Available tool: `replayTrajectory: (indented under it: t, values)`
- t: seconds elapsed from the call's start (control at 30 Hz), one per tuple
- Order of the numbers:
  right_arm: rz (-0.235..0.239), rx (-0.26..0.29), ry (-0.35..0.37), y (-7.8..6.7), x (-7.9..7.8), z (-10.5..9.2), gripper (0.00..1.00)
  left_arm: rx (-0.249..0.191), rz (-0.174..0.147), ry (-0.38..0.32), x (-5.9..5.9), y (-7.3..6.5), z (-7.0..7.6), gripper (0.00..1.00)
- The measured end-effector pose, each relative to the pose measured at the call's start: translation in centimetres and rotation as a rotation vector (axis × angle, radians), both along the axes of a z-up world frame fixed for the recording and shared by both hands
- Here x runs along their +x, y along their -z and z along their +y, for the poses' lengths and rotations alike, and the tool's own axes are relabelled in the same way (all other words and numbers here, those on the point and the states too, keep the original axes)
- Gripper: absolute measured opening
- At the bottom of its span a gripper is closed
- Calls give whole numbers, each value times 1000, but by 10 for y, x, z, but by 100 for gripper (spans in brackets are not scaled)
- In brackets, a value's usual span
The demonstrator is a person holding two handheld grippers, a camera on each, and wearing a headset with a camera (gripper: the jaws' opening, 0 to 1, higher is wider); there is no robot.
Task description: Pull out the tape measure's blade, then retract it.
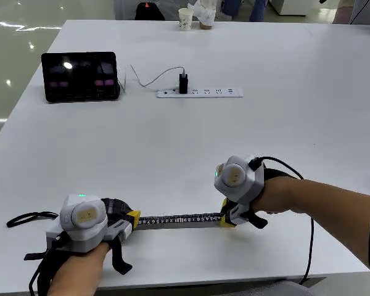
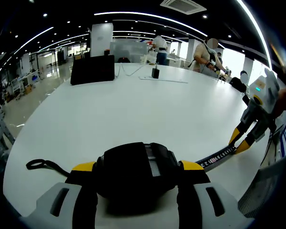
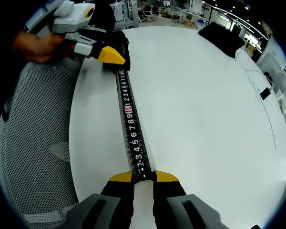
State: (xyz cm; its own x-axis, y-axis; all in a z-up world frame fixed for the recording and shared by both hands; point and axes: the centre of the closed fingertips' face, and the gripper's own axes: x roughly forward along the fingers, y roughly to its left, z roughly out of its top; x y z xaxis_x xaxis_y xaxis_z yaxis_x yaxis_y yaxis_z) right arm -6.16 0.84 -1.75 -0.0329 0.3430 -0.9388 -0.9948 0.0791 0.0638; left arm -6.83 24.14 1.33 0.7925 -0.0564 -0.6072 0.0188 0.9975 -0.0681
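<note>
A black tape measure case [image 2: 136,169] sits on the white table, clamped between the yellow-tipped jaws of my left gripper [image 2: 138,167]; in the head view the case [image 1: 118,208] lies at the front left with the left gripper [image 1: 124,221] on it. Its dark numbered blade [image 1: 179,219] runs out to the right along the table. My right gripper [image 3: 144,177] is shut on the blade's end, and the blade [image 3: 129,119] stretches away from it toward the left gripper [image 3: 107,55]. In the head view the right gripper [image 1: 225,220] holds the blade's right end.
A dark tablet [image 1: 80,76] stands at the back left, a white power strip [image 1: 200,92] with a plugged charger lies mid-table, and paper cups [image 1: 186,18] sit at the far edge. A black strap [image 1: 26,218] trails left of the case. The front table edge is close.
</note>
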Motion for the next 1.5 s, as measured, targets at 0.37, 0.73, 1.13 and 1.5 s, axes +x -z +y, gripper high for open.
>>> replayTrajectory:
  t: [0.37,0.73,1.13,1.5]
  values:
    - [-1,-2,-2,0,-1,4,11,-1,0,-1,0,0,-1,63]
    - [-3,-7,-1,0,-2,8,11,-1,0,0,0,0,-1,63]
    - [1,-14,-5,1,-2,13,11,-3,0,0,0,0,-1,63]
    - [7,-10,0,1,-2,17,11,-2,0,0,0,0,0,63]
